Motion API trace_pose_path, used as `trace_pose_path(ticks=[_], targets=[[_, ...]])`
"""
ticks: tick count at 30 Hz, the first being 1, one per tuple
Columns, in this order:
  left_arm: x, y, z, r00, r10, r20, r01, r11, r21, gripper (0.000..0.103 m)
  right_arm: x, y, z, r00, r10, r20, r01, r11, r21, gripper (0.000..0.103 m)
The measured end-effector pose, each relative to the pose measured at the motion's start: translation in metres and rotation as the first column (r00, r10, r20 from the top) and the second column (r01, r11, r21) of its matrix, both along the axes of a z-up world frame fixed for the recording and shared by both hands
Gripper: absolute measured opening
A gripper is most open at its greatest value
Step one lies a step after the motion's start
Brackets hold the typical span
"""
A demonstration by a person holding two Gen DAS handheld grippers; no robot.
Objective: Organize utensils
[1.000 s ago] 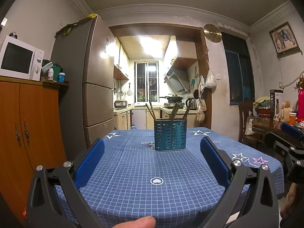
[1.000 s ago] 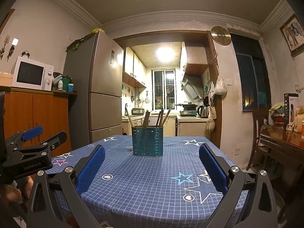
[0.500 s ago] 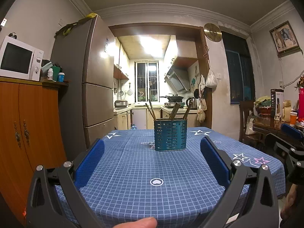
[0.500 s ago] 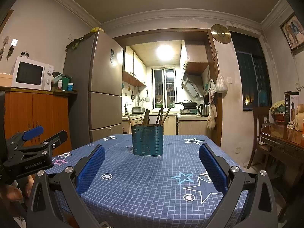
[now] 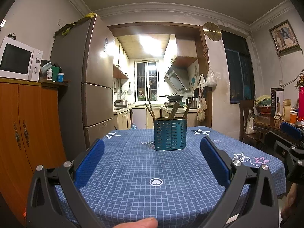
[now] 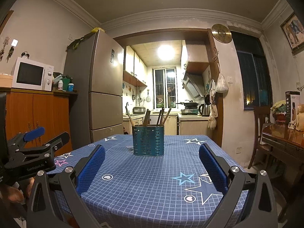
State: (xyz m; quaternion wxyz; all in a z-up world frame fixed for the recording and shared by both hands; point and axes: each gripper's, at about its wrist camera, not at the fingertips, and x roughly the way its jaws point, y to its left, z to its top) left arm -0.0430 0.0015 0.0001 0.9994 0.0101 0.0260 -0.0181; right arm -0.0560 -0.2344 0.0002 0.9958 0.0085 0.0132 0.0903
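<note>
A teal perforated utensil holder stands upright near the middle of the table, on its blue checked cloth. Several brown wooden chopsticks lean out of its top. My left gripper is open and empty, held at the table's near edge well short of the holder. My right gripper is likewise open and empty, hovering over the near edge. Each gripper shows at the side of the other's view: the right gripper and the left gripper.
A wooden cabinet with a microwave stands on the left beside a tall fridge. A dark wooden side table with boxes and a chair stand on the right. The kitchen opens behind the table.
Both grippers have barely drifted; the holder sits almost where it did in each view. Nothing was taken hold of or let go.
</note>
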Motion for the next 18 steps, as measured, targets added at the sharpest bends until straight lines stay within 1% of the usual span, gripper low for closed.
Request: trace_pose_path(ticks=[7, 10, 13, 18], targets=[[0.002, -0.001, 0.000, 1.000, -0.002, -0.005, 0.002, 1.000, -0.002, 0.097, 0.001, 0.000, 0.000, 1.000, 0.001, -0.001, -0.001, 1.000, -0.003, 0.098], [0.004, 0.000, 0.000, 1.000, -0.016, -0.011, 0.016, 1.000, -0.013, 0.097, 0.003, 0.001, 0.000, 1.000, 0.002, -0.006, -0.002, 1.000, -0.006, 0.098], [0.007, -0.002, 0.001, 1.000, -0.018, -0.015, 0.018, 1.000, 0.005, 0.097, 0.004, 0.001, 0.000, 1.000, 0.003, -0.005, -0.003, 1.000, -0.009, 0.098], [0.019, 0.001, 0.001, 0.998, -0.010, -0.061, 0.010, 1.000, -0.010, 0.097, 0.005, 0.000, 0.000, 1.000, -0.004, -0.005, 0.004, 1.000, -0.009, 0.098]])
